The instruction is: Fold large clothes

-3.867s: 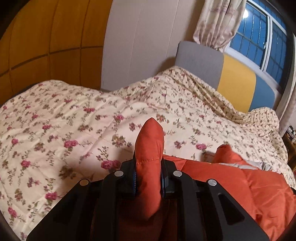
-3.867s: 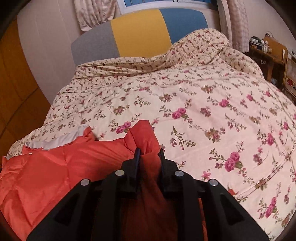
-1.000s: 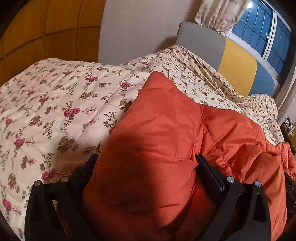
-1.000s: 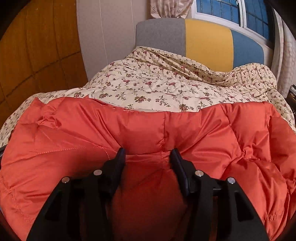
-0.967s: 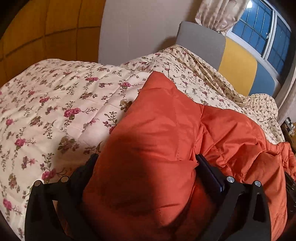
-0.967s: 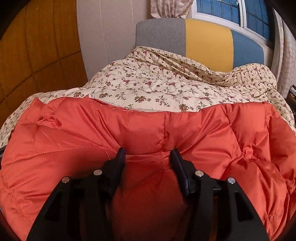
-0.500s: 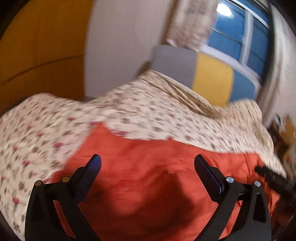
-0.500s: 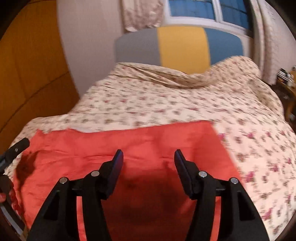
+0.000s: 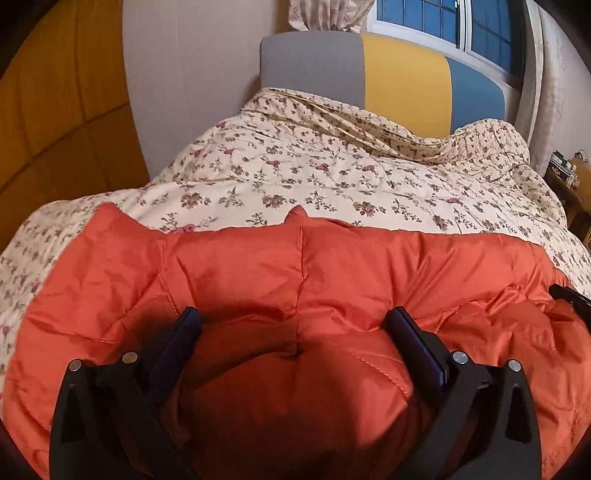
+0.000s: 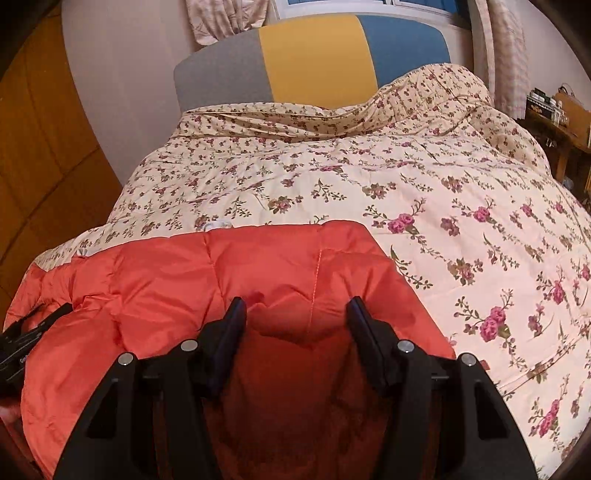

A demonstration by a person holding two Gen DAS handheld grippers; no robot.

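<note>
An orange quilted jacket [image 9: 332, 266] lies spread across the near end of a bed, on top of a cream floral quilt [image 9: 332, 173], and both claws hang over it pointing down at a slant.

The left gripper [image 9: 293, 325] has its jaws set wide. A puffed fold of the jacket bulges up between the two fingers [image 9: 177, 343] and fills the gap close to the camera, but further out the blue pads stand clear of the cloth on either side; whether the fabric lower down is pinched is hard to judge from this angle, so it reads as released. Ahead of this claw the jacket's far edge runs across the quilt, and off to its right the tip of the other tool shows at the picture's edge.

The right gripper [image 10: 295, 314] is likewise spread, with a mound of jacket [image 10: 229, 273] rising between its fingers [image 10: 231, 328] and no pad visibly pressing on it. The jacket stretches away to this claw's left, where a part of the left tool shows at the edge; to its right lies bare quilt [image 10: 480, 206].

Beyond both claws stands a headboard [image 10: 314, 62] in grey, yellow and blue panels, with a curtain [image 10: 221, 18] and a window [image 9: 443, 22] above it.
</note>
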